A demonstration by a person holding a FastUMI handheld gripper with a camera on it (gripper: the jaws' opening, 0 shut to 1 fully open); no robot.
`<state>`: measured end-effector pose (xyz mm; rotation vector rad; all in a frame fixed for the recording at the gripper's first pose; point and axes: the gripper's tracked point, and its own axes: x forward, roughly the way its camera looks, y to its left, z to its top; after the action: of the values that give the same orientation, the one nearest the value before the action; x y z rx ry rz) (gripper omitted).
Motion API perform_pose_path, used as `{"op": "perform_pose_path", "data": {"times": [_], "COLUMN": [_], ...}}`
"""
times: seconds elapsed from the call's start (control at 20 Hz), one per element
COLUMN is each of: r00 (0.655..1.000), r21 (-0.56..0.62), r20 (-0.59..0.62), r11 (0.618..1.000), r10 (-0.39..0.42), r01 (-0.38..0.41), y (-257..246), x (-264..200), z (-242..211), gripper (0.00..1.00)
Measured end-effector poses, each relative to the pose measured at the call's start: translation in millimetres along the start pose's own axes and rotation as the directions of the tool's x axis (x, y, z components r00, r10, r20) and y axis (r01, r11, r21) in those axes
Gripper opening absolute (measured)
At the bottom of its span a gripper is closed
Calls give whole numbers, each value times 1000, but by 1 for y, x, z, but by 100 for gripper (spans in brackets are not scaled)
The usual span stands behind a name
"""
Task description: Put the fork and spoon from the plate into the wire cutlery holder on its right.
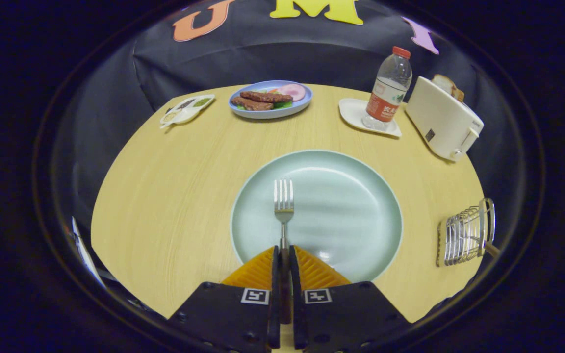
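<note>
My gripper point(284, 252) is shut on the handle of a metal fork point(283, 203). The fork points straight ahead from between the fingers, tines forward, above the middle of a pale green plate point(361, 211). The handle runs back between the two fingers and is hidden there. To the right of the plate, near the table's edge, a wire cutlery holder point(466, 233) stands with something thin sticking out of its right side; I cannot tell what it is.
Across the round wooden table point(174, 186) sit a blue plate of food point(270, 99), a small sauce dish point(186, 110), a water bottle point(388, 91) on a white saucer point(352, 113), and a white toaster point(443, 119) with bread at the far right.
</note>
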<state>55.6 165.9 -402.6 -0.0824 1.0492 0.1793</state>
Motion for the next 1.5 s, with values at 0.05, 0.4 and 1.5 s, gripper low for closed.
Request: {"op": "perform_pose_path", "data": {"times": [0.05, 0.4, 1.5], "r00": [1000, 995, 999], "r21": [4, -50, 7], "r20": [12, 27, 50], "r11": [1000, 994, 1000], "r10": [13, 94, -9], "r01": [-14, -93, 9], "y": [0, -22, -245], "x": [-6, -33, -190], "z": [2, 6, 31], "gripper": [11, 2, 2]}}
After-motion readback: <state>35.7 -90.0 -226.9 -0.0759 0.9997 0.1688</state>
